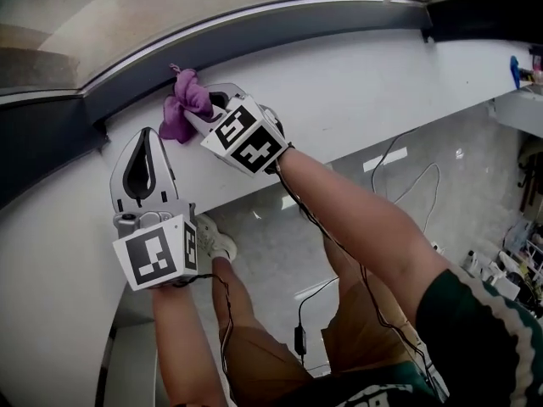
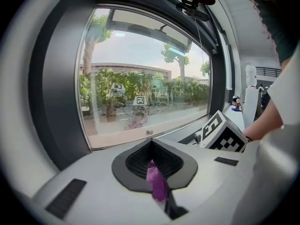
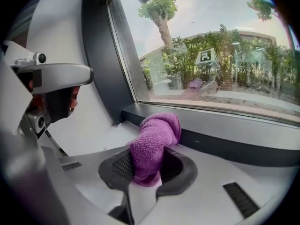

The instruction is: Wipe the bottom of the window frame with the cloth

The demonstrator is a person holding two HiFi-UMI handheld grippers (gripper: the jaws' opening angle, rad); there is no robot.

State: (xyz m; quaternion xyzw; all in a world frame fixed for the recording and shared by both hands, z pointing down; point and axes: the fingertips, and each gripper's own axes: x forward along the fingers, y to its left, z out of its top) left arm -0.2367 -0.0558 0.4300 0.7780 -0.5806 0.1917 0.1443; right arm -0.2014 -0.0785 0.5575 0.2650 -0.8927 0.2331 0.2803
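A purple cloth [image 1: 183, 107] [image 3: 157, 139] is bunched against the dark bottom rail of the window frame [image 1: 322, 25] [image 3: 225, 142]. My right gripper [image 1: 204, 113] [image 3: 147, 172] is shut on the cloth and presses it to the rail above the white sill [image 1: 365, 87]. Just left of the cloth, my left gripper [image 1: 146, 134] [image 2: 154, 165] lies on the sill with its jaws shut. A purple sliver [image 2: 157, 184] shows in the hollow between its jaws; I cannot tell whether it is gripped. The right gripper's marker cube [image 2: 225, 135] sits to its right.
The rail runs on to the right towards a dark corner block [image 1: 475, 11]. A small blue item [image 1: 515, 70] sits at the sill's far right end. Below the sill are the floor with cables [image 1: 407, 168], a shoe [image 1: 216, 240] and clutter [image 1: 509, 270].
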